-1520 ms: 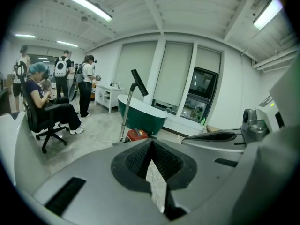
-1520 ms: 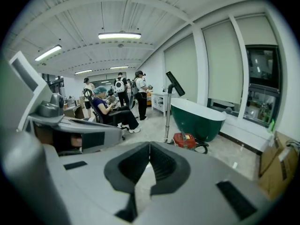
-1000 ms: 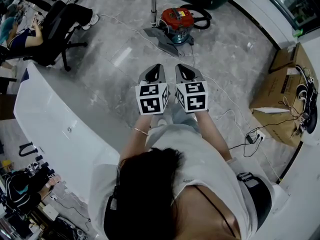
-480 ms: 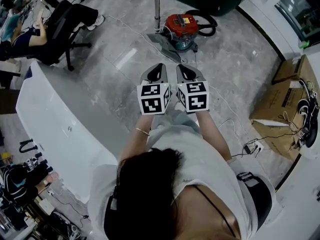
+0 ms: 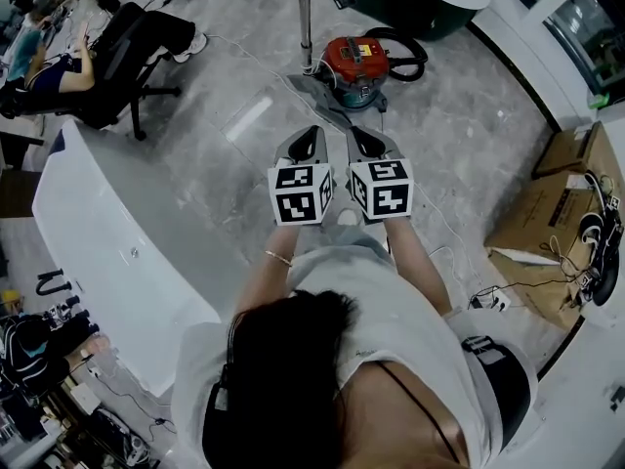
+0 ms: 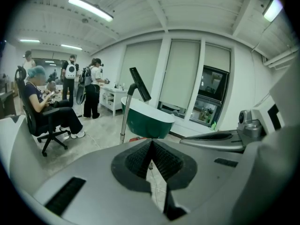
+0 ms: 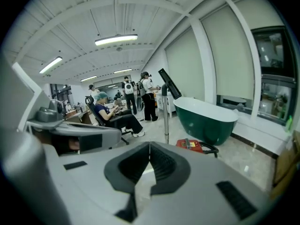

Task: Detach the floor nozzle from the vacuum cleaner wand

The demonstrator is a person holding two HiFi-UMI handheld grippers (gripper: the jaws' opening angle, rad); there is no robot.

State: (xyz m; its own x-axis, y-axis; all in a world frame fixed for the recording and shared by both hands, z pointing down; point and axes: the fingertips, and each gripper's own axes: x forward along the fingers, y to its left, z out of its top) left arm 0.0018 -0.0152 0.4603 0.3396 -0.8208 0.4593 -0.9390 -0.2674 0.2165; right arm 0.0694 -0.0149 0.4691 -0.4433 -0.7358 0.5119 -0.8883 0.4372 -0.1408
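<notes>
Vacuum cleaner [image 5: 356, 62] now sits lower in the frame than a second ago, nearer both grippers. Left gripper [image 5: 312, 131] and right gripper [image 5: 354, 132]: jaws together, nothing held. Floor nozzle [image 5: 317, 91] upper centre, still on the wand [image 5: 305, 13]. Suggested: open up first, steady the nozzle, grip the wand near the joint, pull straight. Cardboard box [image 5: 542, 198], right edge: cables over it, contents unclear.

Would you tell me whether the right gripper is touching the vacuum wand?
Apart. In the right gripper view, the right gripper is shut on nothing, and the wand stands well beyond it across the floor.
</notes>
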